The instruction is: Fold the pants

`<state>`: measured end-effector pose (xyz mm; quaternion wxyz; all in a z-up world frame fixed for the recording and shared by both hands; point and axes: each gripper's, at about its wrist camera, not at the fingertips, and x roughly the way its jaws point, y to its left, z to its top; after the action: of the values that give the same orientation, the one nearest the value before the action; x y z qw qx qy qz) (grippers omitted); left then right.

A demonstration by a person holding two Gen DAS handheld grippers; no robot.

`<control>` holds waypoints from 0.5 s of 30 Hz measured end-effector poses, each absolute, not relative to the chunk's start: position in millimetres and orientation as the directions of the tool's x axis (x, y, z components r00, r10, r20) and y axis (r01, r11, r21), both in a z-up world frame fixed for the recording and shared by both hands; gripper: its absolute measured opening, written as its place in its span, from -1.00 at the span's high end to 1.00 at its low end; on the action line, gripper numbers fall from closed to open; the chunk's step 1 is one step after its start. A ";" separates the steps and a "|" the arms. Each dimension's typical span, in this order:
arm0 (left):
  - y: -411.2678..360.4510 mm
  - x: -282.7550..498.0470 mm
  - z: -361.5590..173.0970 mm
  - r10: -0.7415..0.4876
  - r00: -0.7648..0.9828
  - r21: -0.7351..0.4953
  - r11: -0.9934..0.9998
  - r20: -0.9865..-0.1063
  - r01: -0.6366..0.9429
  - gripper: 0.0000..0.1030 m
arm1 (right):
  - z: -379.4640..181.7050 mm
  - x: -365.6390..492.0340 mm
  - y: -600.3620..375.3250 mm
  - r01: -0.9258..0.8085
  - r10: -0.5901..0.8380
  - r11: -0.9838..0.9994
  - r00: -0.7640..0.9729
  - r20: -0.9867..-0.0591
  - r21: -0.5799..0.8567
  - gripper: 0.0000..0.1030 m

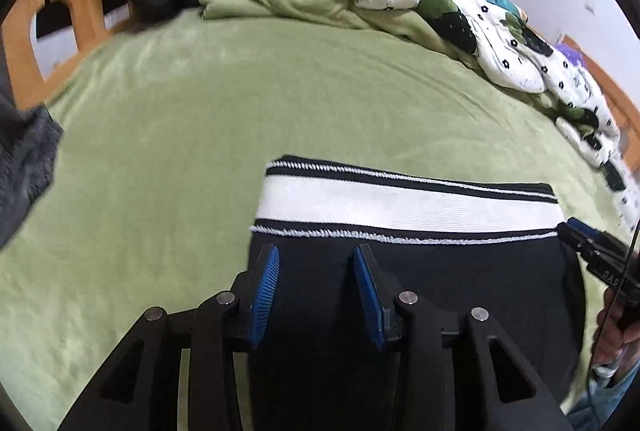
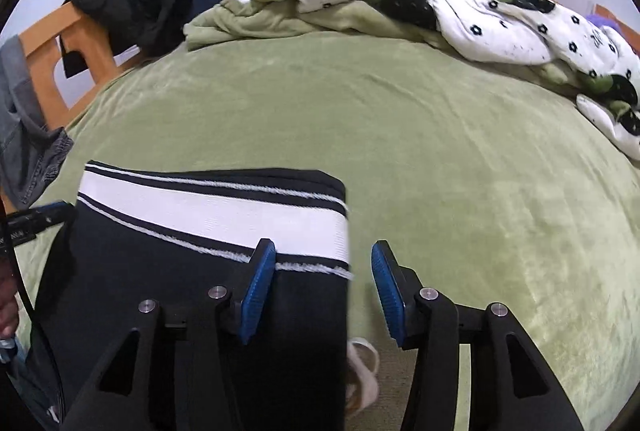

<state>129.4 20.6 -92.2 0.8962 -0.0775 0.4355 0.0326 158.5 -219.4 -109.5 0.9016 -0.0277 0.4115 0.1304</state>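
Soft, even daylight fills the room, with no harsh shadows or glare. Both fisheye views bow the green bed [image 1: 280,103] into a dome (dark corners all round). The pants' [image 2: 280,311] right edge is motion-blurred.

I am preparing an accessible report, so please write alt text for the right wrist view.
Black pants with a white striped waistband lie on a green bed cover, and the right gripper is open above their right edge, holding nothing. Behind, a white flowered quilt is crumpled by the wooden bed frame.
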 end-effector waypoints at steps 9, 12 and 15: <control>15.9 126.4 -105.4 0.015 0.582 -0.073 0.989 -0.813 -0.128 0.04 | -113.0 160.7 -223.2 -0.230 0.211 0.970 0.624 -0.753 0.081 0.02; 19.9 116.8 -106.2 0.004 0.565 -0.092 0.986 -0.825 -0.141 0.04 | -111.9 154.0 -227.4 -0.209 0.191 0.975 0.622 -0.759 0.074 0.02; 20.3 98.7 -110.1 0.014 0.546 -0.078 0.986 -0.838 -0.145 0.02 | -110.8 138.1 -233.1 -0.202 0.168 0.978 0.615 -0.770 0.052 0.02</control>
<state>98.7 20.3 -110.1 0.8765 -0.0691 0.4742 0.0453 138.1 -233.1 -110.8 0.8984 -0.0199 0.4264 0.1031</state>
